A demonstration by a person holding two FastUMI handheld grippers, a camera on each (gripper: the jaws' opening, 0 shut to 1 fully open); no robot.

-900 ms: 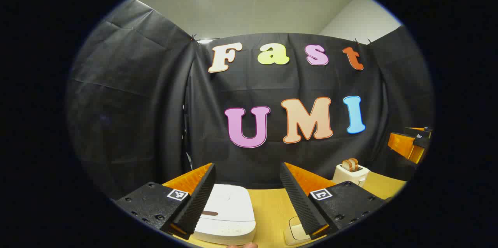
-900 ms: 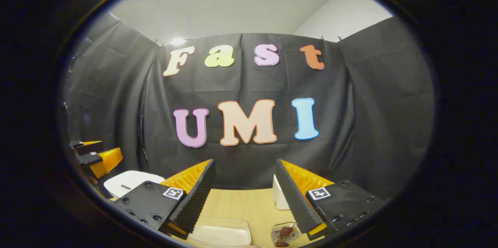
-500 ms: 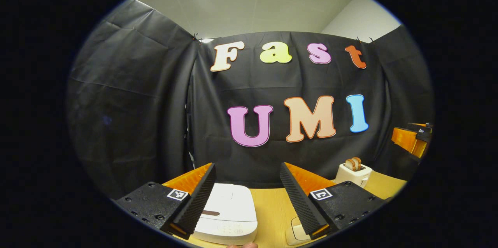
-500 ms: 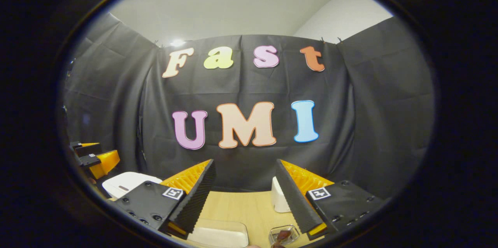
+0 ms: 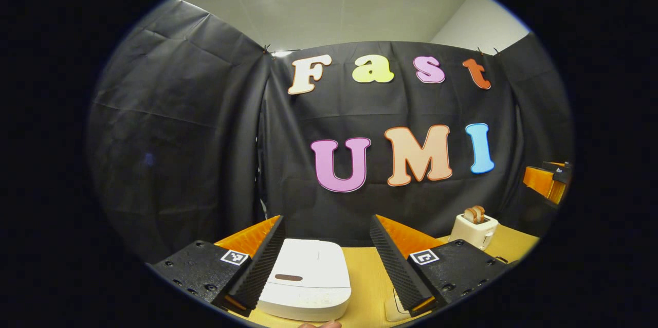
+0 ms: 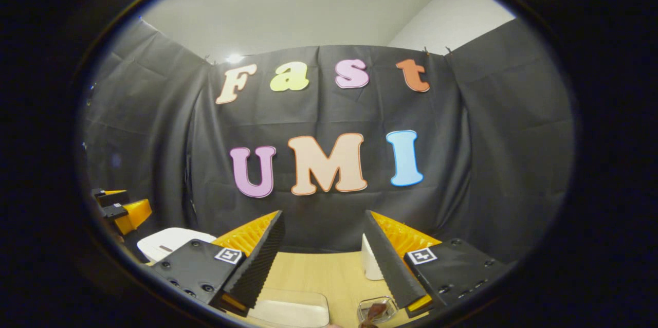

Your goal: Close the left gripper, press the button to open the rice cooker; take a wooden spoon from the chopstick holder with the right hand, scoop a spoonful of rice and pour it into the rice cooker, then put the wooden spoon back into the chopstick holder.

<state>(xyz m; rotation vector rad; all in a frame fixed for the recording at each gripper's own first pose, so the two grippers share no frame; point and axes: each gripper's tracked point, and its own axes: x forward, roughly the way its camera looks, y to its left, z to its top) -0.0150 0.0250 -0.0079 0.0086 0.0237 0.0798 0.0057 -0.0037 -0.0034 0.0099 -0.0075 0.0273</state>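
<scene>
The white rice cooker [image 5: 308,279] sits lid-down on the wooden table, low between the fingers of my left gripper [image 5: 327,219], which is open and empty above it. In the right gripper view the rice cooker [image 6: 167,240] lies at the far left, under the left gripper [image 6: 121,210]. My right gripper [image 6: 324,213] is open with nothing in it, held above a clear box of white rice [image 6: 293,310]. Far to the right in the left gripper view I see the right gripper [image 5: 547,181].
A white toaster [image 5: 474,225] with two slices of bread stands at the back right of the table. A small clear tub with brown pieces [image 6: 378,310] sits beside the rice box. A white object [image 6: 370,261] stands partly behind my right gripper's right finger.
The left gripper view has swung a little to the left, so the rice cooker and toaster sit further right and more of the cooker shows. The right gripper view barely shifts.
</scene>
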